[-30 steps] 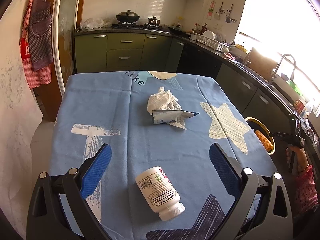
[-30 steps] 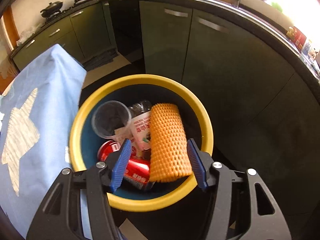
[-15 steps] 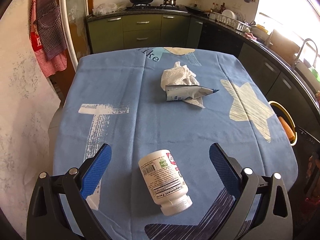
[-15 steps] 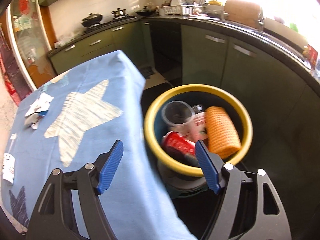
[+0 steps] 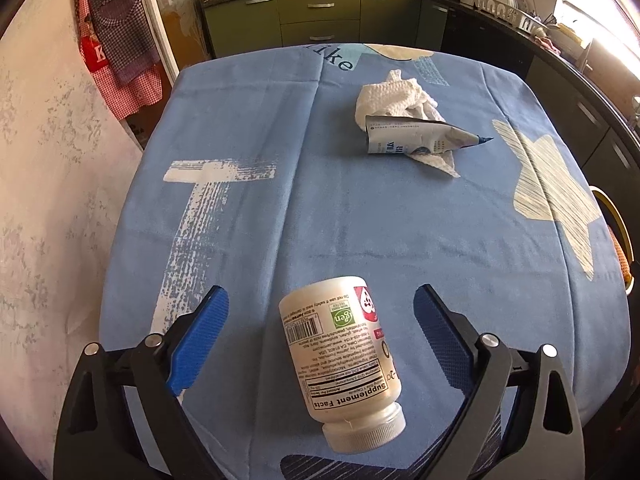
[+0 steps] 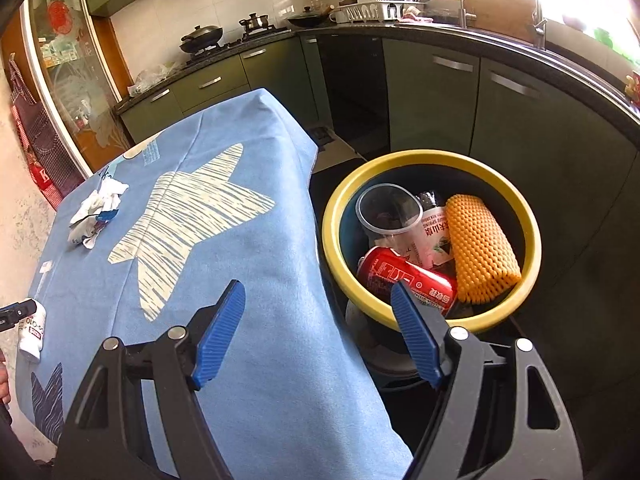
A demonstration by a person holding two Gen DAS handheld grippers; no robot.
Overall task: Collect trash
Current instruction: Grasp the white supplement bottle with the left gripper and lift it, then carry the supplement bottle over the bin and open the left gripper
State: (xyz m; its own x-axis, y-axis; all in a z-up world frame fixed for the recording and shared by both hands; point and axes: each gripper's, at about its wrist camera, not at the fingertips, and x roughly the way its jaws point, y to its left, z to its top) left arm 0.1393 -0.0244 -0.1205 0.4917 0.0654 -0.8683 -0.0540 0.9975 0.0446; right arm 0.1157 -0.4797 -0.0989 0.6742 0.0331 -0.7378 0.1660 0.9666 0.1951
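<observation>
Left tongs [image 5: 320, 320]: blue ribbed pads set wide and closing, a white supplement bottle [image 5: 342, 364] lying on its side between them, cap toward the camera, clear of both pads. Right tongs [image 6: 316, 326]: pads spread apart, nothing between them, hanging over the tabletop edge beside the bin. Tabletop [image 5: 360, 220]: covered by a blue cloth printed with pale stars, a white brushed cross and dark lettering at the far end. On it, well apart from the bottle: a crumpled white paper towel [image 5: 392, 98], with a flattened tube [image 5: 416, 138], blue-capped, resting against its near side. Trash bin [image 6: 332, 240]: round, yellow rim, dark inside, standing on the floor just beside the tabletop's corner. Contents: an orange foam-mesh sleeve [image 6: 480, 248], a red drinks can [image 6: 404, 276], a clear plastic cup [image 6: 388, 210], a printed pink-and-white packet [image 6: 432, 236]. Room: a kitchen, olive-green cabinets [image 6: 432, 92] with bar handles running under a dark counter, a wok [image 6: 200, 36] on the hob, a dish rack [image 6: 372, 10] with plates, a tap [image 6: 538, 20] by a bright window. Checked aprons [image 5: 116, 36] in red and purple hang on the mottled wall to the left.
</observation>
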